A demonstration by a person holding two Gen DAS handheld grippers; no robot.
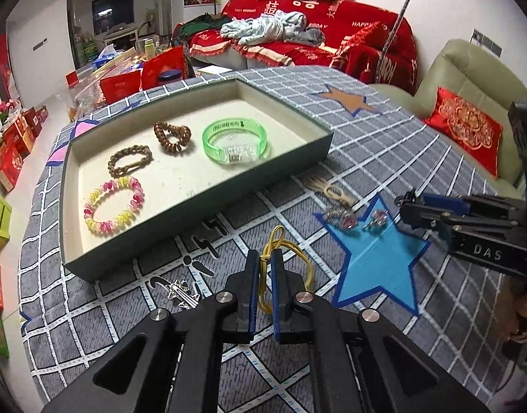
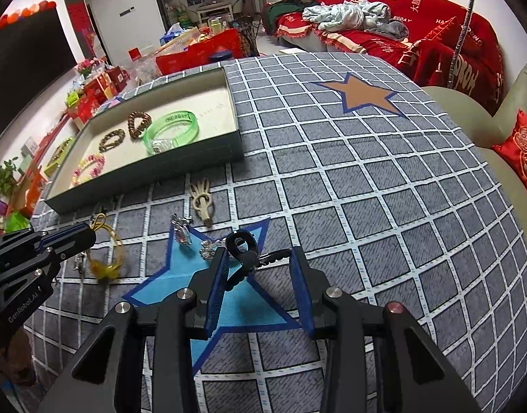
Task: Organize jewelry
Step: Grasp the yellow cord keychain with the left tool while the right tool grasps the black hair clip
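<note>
A thin yellow cord bracelet [image 1: 287,268], low centre of the left wrist view, is pinched between the left gripper's [image 1: 265,258] fingers. The right gripper's [image 2: 260,258] fingers are spread around a black hair claw clip [image 2: 244,251].

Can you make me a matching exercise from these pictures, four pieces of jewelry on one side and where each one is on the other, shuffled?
Things:
1. green bangle
2. yellow cord
3. black clip
4. pink-yellow bracelet

Places:
A. between the left claw's fingers
B. in the tray, near its front left corner
C. at the right claw's left finger, over the blue star
D. in the tray, right of the brown bead bracelets

Pairs: 1-D, 2-A, 3-C, 4-B
</note>
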